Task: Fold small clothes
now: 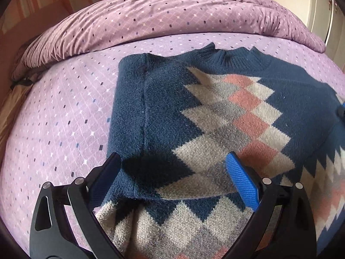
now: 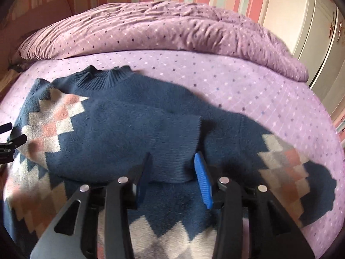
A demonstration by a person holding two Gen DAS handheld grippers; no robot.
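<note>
Left wrist view: sweater (image 1: 215,112) on bed (image 1: 64,118), one sleeve folded across, lying between left gripper (image 1: 174,168) jaws, apart. Right gripper (image 2: 172,168) jaws apart, empty. Other sleeve, halving remain.

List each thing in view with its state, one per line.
sweater: flat on the bed, one sleeve folded across its front
duvet: bunched up behind the sweater
left gripper: open wide, over the sweater
right gripper: open, empty, over the folded sleeve
</note>
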